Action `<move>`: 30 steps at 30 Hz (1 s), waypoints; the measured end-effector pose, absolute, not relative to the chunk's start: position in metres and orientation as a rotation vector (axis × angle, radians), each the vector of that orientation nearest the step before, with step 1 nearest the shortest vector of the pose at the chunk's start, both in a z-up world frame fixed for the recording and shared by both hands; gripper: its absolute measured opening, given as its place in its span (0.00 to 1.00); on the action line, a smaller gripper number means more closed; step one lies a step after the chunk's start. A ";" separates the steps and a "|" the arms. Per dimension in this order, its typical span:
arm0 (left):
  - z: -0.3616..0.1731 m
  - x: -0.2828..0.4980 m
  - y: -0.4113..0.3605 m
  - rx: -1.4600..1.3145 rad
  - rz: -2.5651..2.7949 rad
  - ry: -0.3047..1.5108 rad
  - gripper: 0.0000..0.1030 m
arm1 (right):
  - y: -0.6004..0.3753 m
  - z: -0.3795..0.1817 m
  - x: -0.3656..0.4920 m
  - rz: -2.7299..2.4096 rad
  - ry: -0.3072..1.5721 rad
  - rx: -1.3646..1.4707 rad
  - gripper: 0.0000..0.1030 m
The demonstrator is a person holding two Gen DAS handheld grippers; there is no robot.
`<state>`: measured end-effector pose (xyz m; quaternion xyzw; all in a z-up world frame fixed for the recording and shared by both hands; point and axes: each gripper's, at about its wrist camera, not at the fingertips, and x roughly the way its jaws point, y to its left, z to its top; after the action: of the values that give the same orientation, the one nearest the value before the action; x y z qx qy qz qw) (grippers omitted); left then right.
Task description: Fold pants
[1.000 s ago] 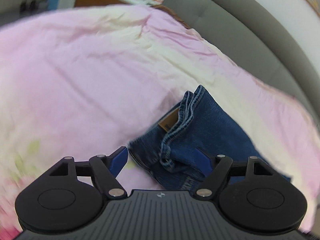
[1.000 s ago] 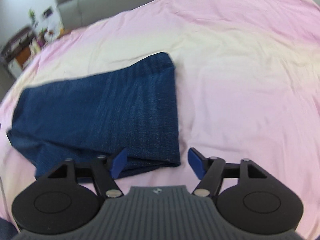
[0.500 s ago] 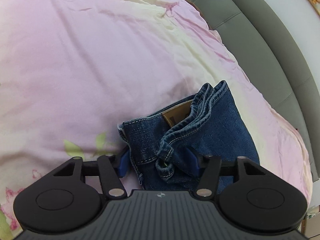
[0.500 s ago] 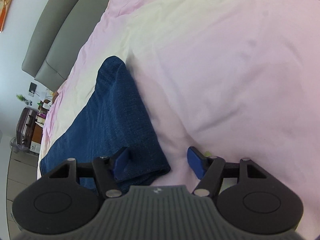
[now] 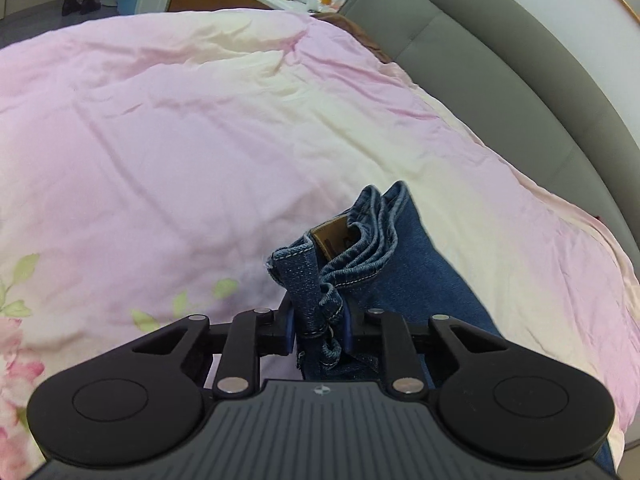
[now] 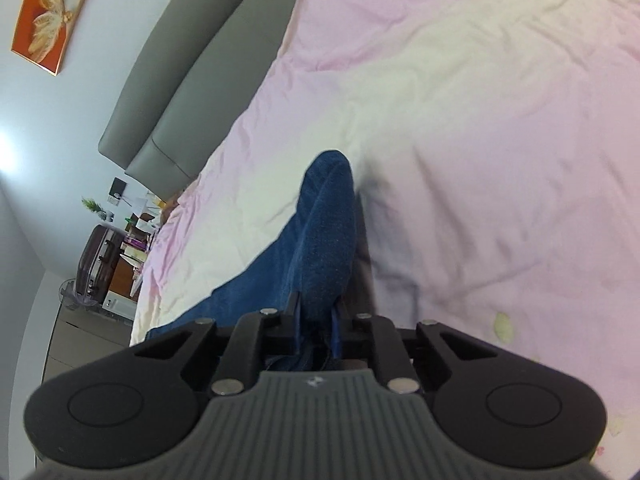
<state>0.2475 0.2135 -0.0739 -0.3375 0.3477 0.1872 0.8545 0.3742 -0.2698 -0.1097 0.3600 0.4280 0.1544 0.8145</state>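
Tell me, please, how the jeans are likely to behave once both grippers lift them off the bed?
The jeans will probably sag between the grips: the waistband bunches limply where the left gripper has just closed on it. The folded layers in the right gripper, also just closed, may slide apart. Thick denim likely feels fairly heavy, yet grips well.

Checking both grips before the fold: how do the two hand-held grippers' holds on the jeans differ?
The left hand-held gripper pinches the bunched waistband, stitched seams showing; the right hand-held gripper pinches a smooth folded leg end. Both have just closed on the jeans, over the pink duvet.
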 end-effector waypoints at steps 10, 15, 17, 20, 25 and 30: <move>-0.054 0.171 0.112 -0.694 0.189 0.856 0.23 | -0.365 -0.040 0.258 0.198 0.890 0.762 0.09; -0.057 0.144 0.058 -0.555 0.133 0.915 0.23 | -0.429 -0.042 0.173 0.092 0.881 0.799 0.09; -0.063 0.143 0.045 -0.484 0.141 0.931 0.23 | -0.443 -0.052 0.150 0.049 0.903 0.796 0.09; -0.076 0.151 0.037 -0.352 0.152 0.963 0.23 | -0.455 -0.077 0.129 0.006 0.945 0.842 0.09; -0.095 0.169 0.041 -0.349 0.180 1.117 0.27 | -0.448 -0.100 0.121 -0.040 0.975 0.797 0.09; -0.088 0.175 0.027 -0.209 0.197 1.148 0.44 | -0.444 -0.113 0.123 -0.066 1.050 0.713 0.15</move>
<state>0.1749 0.0274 -0.0880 -0.0986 0.5411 0.0930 0.8299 0.1226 -0.4443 -0.1125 0.3330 0.4906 -0.0308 0.8047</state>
